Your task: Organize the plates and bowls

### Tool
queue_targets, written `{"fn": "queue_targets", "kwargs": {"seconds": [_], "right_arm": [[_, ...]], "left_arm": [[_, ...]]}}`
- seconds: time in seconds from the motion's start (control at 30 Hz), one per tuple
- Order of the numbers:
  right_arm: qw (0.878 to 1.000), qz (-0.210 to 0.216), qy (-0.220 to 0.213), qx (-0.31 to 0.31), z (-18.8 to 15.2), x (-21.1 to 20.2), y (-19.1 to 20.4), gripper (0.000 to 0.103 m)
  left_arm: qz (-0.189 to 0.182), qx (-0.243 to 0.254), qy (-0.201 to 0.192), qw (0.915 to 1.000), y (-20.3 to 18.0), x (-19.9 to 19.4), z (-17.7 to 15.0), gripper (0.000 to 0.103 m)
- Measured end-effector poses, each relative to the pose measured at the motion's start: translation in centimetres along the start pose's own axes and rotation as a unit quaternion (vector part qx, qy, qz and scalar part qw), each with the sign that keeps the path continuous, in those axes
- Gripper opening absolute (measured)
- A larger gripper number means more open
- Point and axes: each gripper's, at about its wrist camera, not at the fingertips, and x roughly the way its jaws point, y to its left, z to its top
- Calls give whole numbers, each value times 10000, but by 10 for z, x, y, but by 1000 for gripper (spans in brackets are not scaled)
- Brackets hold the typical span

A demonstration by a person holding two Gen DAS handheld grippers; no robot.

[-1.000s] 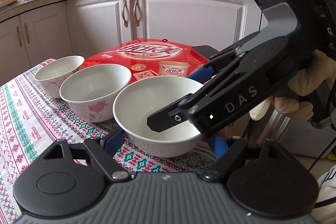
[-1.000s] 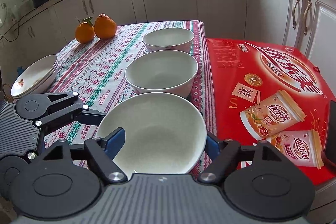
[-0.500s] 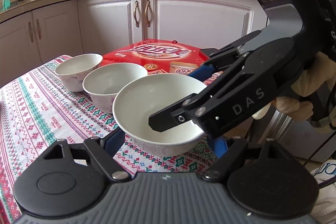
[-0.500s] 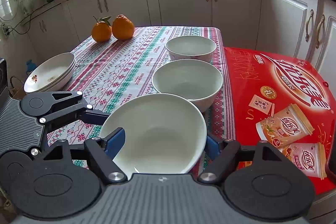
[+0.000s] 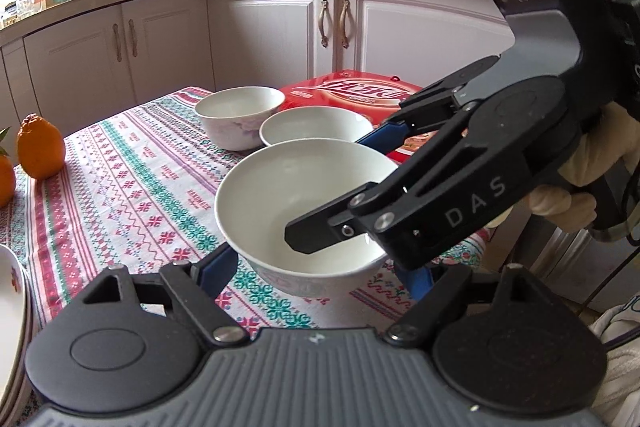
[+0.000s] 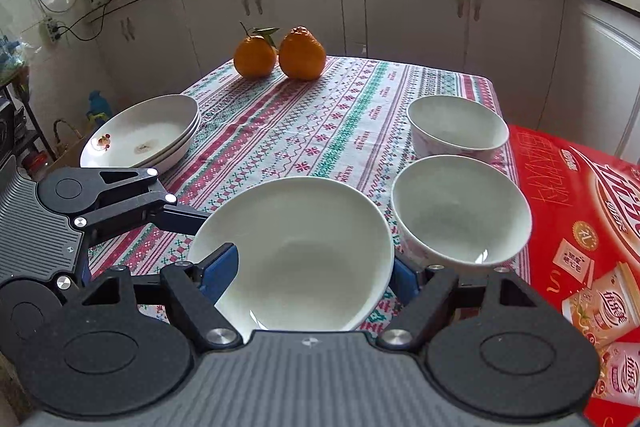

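Note:
A white bowl [image 5: 304, 203] is held off the patterned tablecloth [image 5: 120, 187] between both grippers. My left gripper [image 5: 320, 267] is shut on its sides. My right gripper [image 6: 308, 267] is also shut on the same bowl [image 6: 296, 247] from the other side and shows in the left wrist view [image 5: 376, 187]. Two more white bowls [image 6: 460, 211] [image 6: 456, 127] stand in a row beyond it near the table's right edge. A stack of white plates [image 6: 144, 135] sits at the left edge of the table.
Two oranges [image 6: 280, 55] stand at the far end of the table. A red carton [image 6: 592, 219] lies to the right of the bowls. White kitchen cabinets [image 6: 400, 3] ring the table.
Both grippers have carried the bowl away from the red carton and turned left; the oranges and plate stack have come into fuller view.

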Motion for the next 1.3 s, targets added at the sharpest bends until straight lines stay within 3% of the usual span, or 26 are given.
{"fn": "queue_targets", "kwargs": {"seconds": [0.67, 1.3], "right_arm": [[9985, 455, 85, -306, 44, 69, 23, 83], [9981, 486, 168, -338, 53, 94, 21, 83]], "left_arm": [[612, -289, 135, 9976, 57, 3, -9, 84], [664, -531, 255, 9961, 73, 13, -9, 85]]}}
